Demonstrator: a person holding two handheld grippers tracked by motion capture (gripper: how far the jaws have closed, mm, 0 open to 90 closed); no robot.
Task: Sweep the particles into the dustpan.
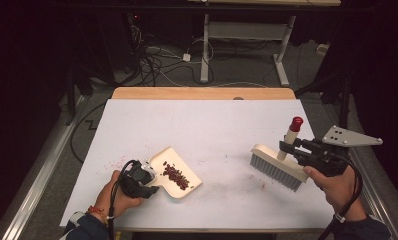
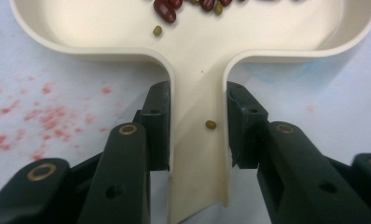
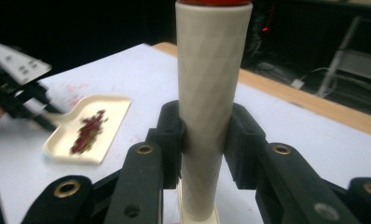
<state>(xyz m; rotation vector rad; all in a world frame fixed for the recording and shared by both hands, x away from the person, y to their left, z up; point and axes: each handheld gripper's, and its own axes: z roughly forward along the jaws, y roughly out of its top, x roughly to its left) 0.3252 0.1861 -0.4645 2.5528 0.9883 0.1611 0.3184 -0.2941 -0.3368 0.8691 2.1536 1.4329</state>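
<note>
A cream dustpan (image 1: 173,161) lies flat on the white table, holding a pile of dark red beans (image 1: 175,174). My left gripper (image 1: 148,182) is shut on the dustpan's flat handle (image 2: 200,140); its pads press both edges, and one small green bean (image 2: 210,124) rests on the handle. At the right, my right gripper (image 1: 284,147) is shut on the round cream handle (image 3: 210,107) of a brush (image 1: 278,168) with grey bristles and a red cap (image 1: 296,123). The brush hangs just above the table, well to the right of the dustpan (image 3: 88,128).
Faint red smears (image 2: 44,116) mark the table left of the dustpan, and a few specks (image 1: 261,185) lie near the brush. Beyond the table's wooden far edge (image 1: 202,93) the floor holds cables and desk legs (image 1: 205,50). Bare tabletop spans the far half.
</note>
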